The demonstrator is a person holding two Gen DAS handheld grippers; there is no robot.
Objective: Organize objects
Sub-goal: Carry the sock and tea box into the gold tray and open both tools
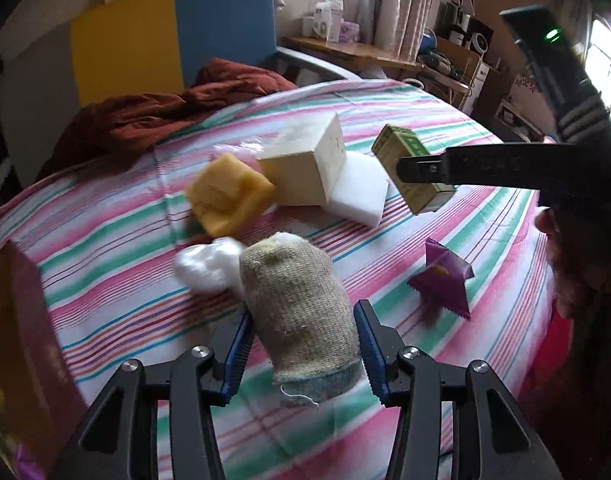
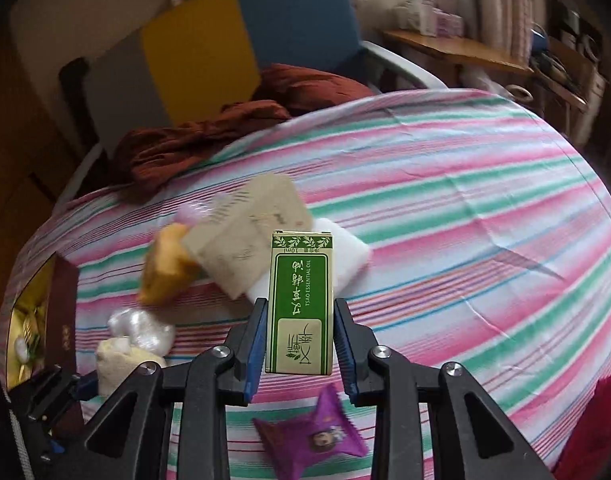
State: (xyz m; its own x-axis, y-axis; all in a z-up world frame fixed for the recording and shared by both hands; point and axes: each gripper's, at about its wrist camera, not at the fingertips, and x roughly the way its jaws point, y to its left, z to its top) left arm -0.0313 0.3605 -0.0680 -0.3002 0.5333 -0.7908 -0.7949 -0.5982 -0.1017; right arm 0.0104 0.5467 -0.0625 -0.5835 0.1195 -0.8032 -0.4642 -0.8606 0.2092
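Both claws are already loaded, the left claw gripping the beige sock and the right claw the green box, while the sponge, cotton and purple sachet at three o'clock wait unsorted on the bed.

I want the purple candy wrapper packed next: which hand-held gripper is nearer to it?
Right. The right hand-held gripper, shut on the green essential-oil box, hangs just above the purple candy wrapper. The left hand-held gripper grips the beige knitted sock, off to one side.

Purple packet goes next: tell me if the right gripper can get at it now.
Probably not yet: the right gripper is shut on the green box. The purple packet lies uncovered just below it.
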